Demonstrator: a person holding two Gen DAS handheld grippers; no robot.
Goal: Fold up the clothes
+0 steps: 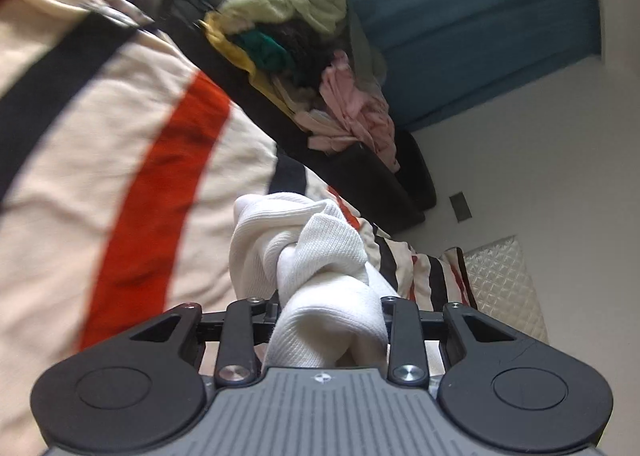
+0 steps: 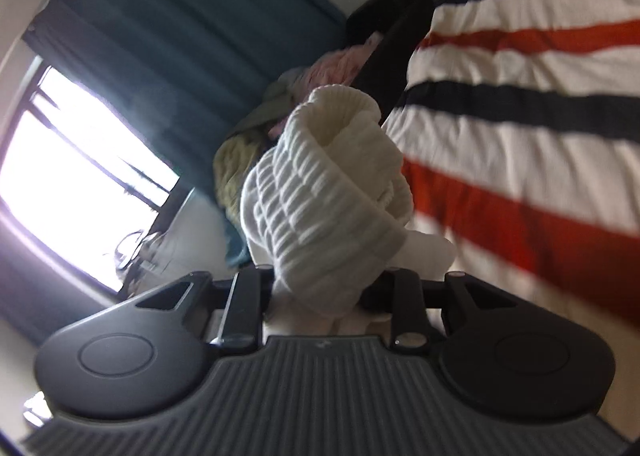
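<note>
Gripping a bunched white knit garment (image 1: pixel 320 276), your left gripper (image 1: pixel 326 320) has its jaws clamped on the fabric, which twists away from the fingers, its long axis running forward over the striped bedspread (image 1: pixel 120 144). Your right gripper (image 2: pixel 320 292) is likewise closed on the white garment's ribbed part (image 2: pixel 328 184), which rises straight ahead of the jaws. Beyond lie a pile of clothes (image 1: pixel 304 48) and a teal curtain (image 1: pixel 480 16).

Your left gripper (image 1: pixel 326 320) is clamped on a bunched white knit garment (image 1: pixel 304 252) over the striped duvet (image 1: pixel 120 160); clothes pile (image 1: pixel 304 56) far, teal curtain (image 1: pixel 480 16) behind.
</note>
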